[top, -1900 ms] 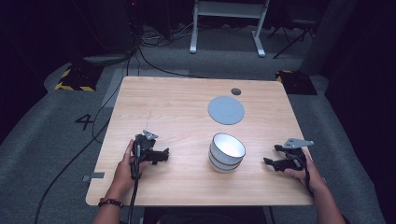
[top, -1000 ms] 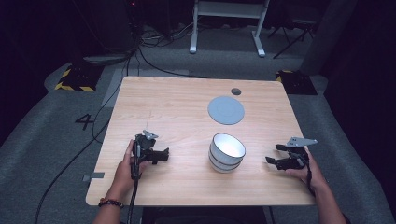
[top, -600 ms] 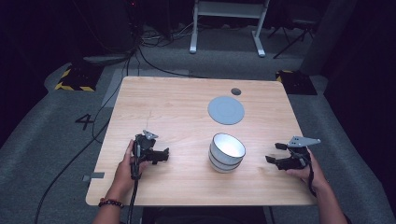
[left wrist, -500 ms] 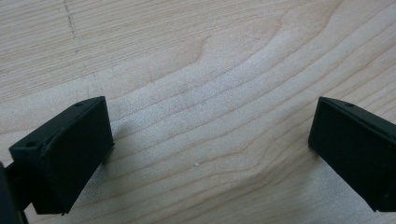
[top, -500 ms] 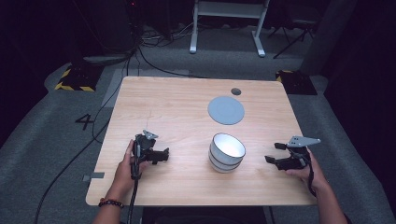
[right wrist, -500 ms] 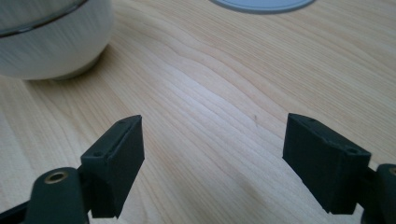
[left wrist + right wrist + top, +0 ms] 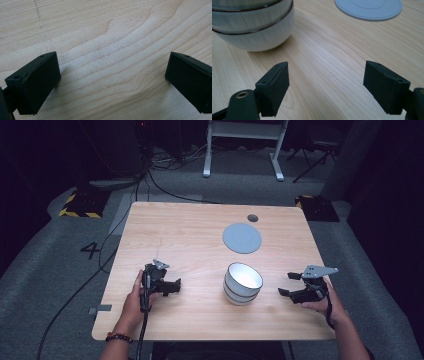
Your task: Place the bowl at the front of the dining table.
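A stack of white bowls (image 7: 243, 283) with dark rim lines stands on the wooden table (image 7: 190, 240), slightly right of the middle near the front. My right gripper (image 7: 287, 284) rests open on the table to the right of the stack, its jaws pointing toward the bowls (image 7: 252, 25) with bare wood between them. My left gripper (image 7: 176, 284) lies open on the table to the left of the stack, and I see plain wood grain between its wide-apart jaws. A flat grey round plate (image 7: 242, 238) lies behind the bowls.
A small dark disc (image 7: 252, 218) sits near the table's far edge, behind the grey plate (image 7: 369, 7). Cables run over the grey floor at the left, and a white stand (image 7: 242, 132) is beyond the table.
The right gripper has shifted very slightly to the right. Everything else is still.
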